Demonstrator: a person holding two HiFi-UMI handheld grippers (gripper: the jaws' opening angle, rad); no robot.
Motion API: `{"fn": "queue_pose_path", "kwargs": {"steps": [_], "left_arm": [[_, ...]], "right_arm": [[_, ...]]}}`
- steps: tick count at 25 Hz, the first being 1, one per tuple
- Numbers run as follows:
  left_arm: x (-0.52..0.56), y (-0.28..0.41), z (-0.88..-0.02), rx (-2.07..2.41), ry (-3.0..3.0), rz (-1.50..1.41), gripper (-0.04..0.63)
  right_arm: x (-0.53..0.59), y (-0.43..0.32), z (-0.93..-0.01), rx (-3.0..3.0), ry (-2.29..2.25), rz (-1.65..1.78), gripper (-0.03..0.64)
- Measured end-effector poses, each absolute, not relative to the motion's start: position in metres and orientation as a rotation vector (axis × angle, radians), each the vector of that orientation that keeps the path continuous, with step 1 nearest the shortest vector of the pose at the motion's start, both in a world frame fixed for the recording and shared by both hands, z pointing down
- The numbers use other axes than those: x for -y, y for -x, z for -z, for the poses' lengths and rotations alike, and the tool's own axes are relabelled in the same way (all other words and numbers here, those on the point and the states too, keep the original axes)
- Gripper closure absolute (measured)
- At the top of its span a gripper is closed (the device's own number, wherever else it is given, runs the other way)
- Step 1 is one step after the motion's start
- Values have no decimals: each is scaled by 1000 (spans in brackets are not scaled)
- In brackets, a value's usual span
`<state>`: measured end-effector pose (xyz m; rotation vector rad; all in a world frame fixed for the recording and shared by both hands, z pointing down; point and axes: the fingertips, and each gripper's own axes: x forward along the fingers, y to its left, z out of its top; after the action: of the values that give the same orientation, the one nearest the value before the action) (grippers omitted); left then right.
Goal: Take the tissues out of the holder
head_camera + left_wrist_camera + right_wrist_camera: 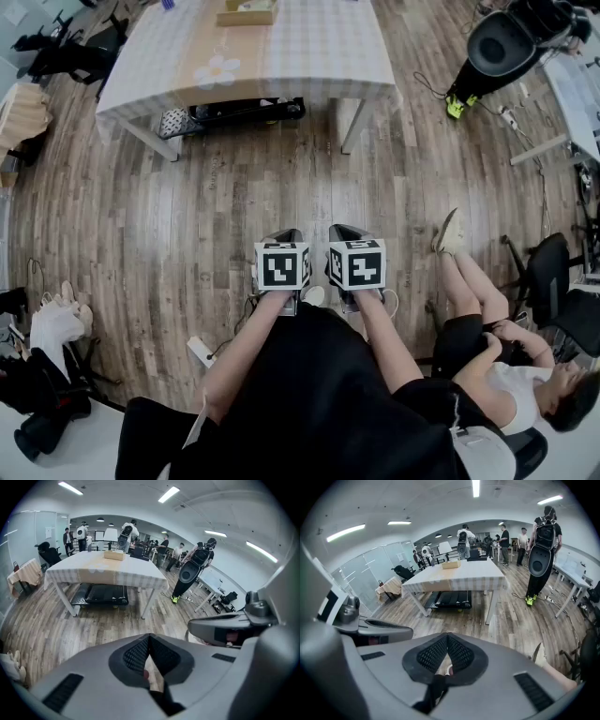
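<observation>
The tissue holder (247,13), a light wooden box, sits on the checked-cloth table (281,75) far across the wooden floor. It is also small in the left gripper view (114,555) and the right gripper view (451,565). My left gripper (286,236) and right gripper (345,232) hang side by side close to my body, well short of the table and tilted down at the floor. In each gripper view the ribbed pads meet at their tips, left gripper (149,639) and right gripper (447,638), with nothing between them. No tissue is visible from here.
A black flat machine (234,111) lies under the table. A person (487,366) sits on a chair at my right, legs stretched over the floor. A black device on a stand (506,42) is at the far right. Several people stand at the back (129,529). Cables trail across the floor.
</observation>
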<state>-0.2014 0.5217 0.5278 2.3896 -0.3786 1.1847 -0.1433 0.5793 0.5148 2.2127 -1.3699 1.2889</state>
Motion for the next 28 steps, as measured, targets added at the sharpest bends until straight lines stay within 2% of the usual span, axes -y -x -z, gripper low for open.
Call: {"fn": "queue_pose_path", "kwargs": {"steps": [28], "left_arm": [[-532,224,-522,450,-2394,-1199,595]], "right_arm": [[-590,169,-502,1517,-2252,-1228,603]]}}
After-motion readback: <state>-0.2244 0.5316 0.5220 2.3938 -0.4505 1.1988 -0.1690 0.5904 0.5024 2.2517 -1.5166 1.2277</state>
